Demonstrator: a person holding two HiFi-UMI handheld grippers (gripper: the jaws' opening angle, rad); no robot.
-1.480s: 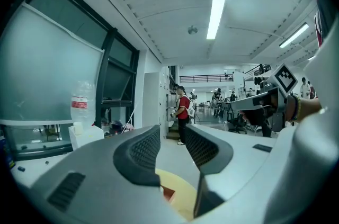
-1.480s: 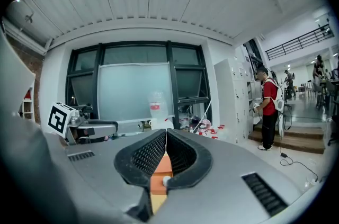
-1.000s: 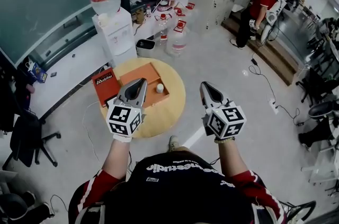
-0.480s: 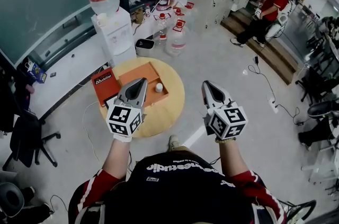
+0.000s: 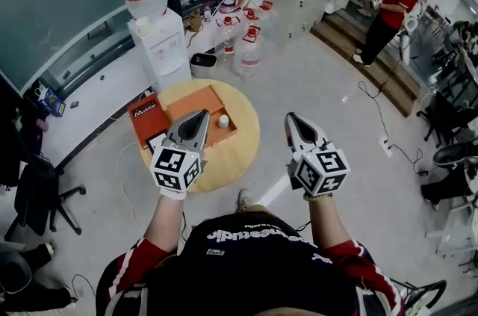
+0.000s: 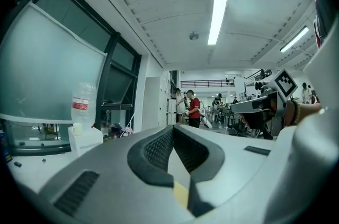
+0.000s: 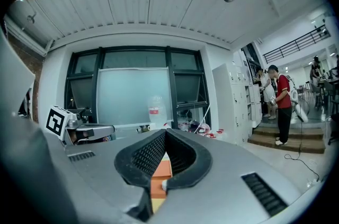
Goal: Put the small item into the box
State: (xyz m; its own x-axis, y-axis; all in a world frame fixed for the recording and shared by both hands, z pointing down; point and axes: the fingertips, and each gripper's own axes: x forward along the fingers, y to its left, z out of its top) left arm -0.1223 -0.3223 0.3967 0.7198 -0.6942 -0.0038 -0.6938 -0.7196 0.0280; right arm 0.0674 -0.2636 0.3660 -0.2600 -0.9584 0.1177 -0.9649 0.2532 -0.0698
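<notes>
An open orange box (image 5: 196, 110) lies on a round wooden table (image 5: 231, 158), with its lid (image 5: 146, 116) beside it on the left. A small white item (image 5: 223, 121) stands inside the box near its right wall. My left gripper (image 5: 199, 116) hovers shut above the box's near side with nothing in it. My right gripper (image 5: 291, 119) is shut and empty, held above the floor just right of the table. In the right gripper view the orange box (image 7: 160, 169) shows through the gap behind the closed tips (image 7: 165, 132). The left gripper (image 6: 172, 128) also shows its jaws together.
A water dispenser (image 5: 158, 45) stands behind the table, with several water bottles (image 5: 246, 53) on the floor to its right. People (image 5: 390, 8) stand by steps at the back right. An office chair (image 5: 37, 195) is at the left. Cables (image 5: 373, 120) run over the floor at the right.
Both grippers have stayed almost where they were. The person in red at the back right has walked farther to the right.
</notes>
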